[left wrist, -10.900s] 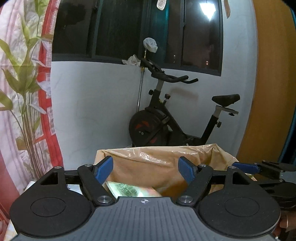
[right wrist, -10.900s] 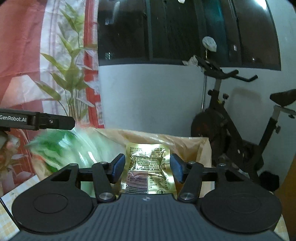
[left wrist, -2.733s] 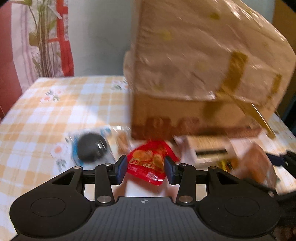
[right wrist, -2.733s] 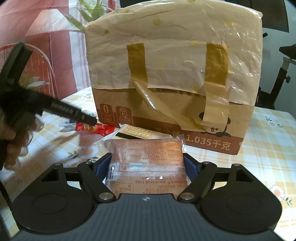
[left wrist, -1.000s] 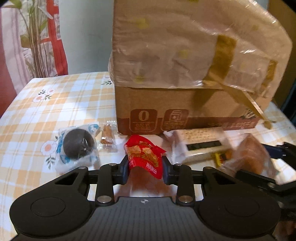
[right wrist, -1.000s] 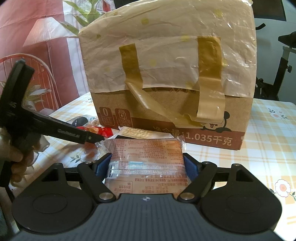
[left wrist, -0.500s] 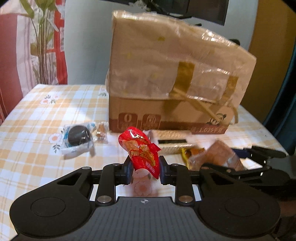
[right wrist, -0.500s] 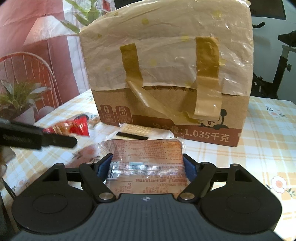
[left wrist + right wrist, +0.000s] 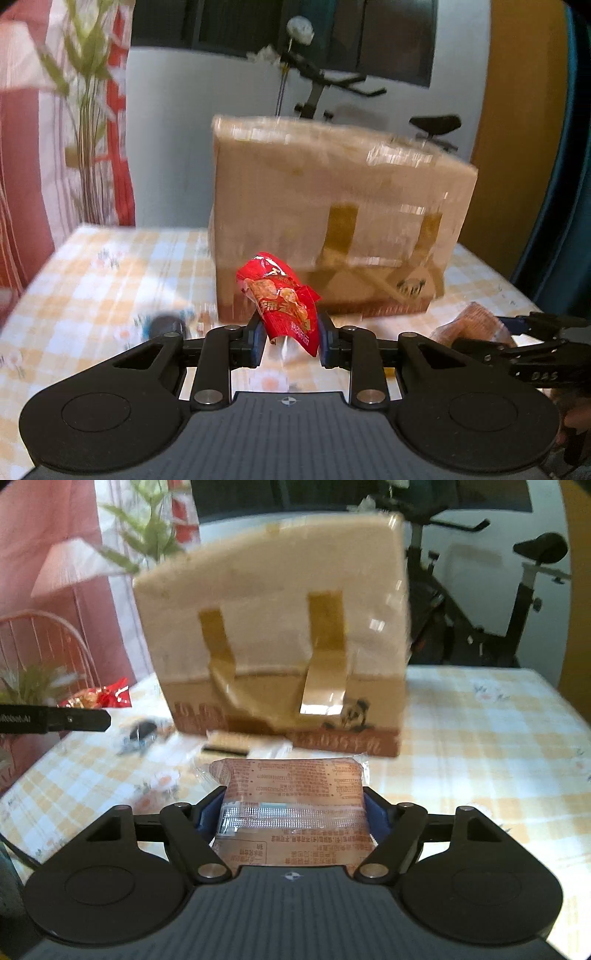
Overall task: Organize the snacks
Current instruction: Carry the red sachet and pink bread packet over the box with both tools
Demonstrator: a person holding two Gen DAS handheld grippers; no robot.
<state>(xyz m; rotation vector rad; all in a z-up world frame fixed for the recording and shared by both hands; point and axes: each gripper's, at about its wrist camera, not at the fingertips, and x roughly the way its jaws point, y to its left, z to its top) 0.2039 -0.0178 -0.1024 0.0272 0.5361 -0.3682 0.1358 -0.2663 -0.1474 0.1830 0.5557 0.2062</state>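
My left gripper (image 9: 290, 332) is shut on a crumpled red snack packet (image 9: 284, 295), held up in the air in front of the taped cardboard box (image 9: 332, 206). My right gripper (image 9: 293, 808) is shut on a flat brown packet in clear wrap (image 9: 291, 786), also lifted off the table, with the box (image 9: 273, 627) straight ahead. In the right wrist view the red packet (image 9: 99, 698) shows at the far left above a left finger (image 9: 85, 719). The left wrist view catches the brown packet (image 9: 476, 321) at its right edge.
On the checked tablecloth (image 9: 480, 738) before the box lie a dark round snack in its wrapper (image 9: 142, 731) and a pale cracker pack (image 9: 236, 744). An exercise bike (image 9: 498, 609) stands behind the table. A curtain and a plant are at the left.
Both grippers have risen and pulled back from the box with their packets; the box now looks smaller and lower. The red packet left the table about a second ago.
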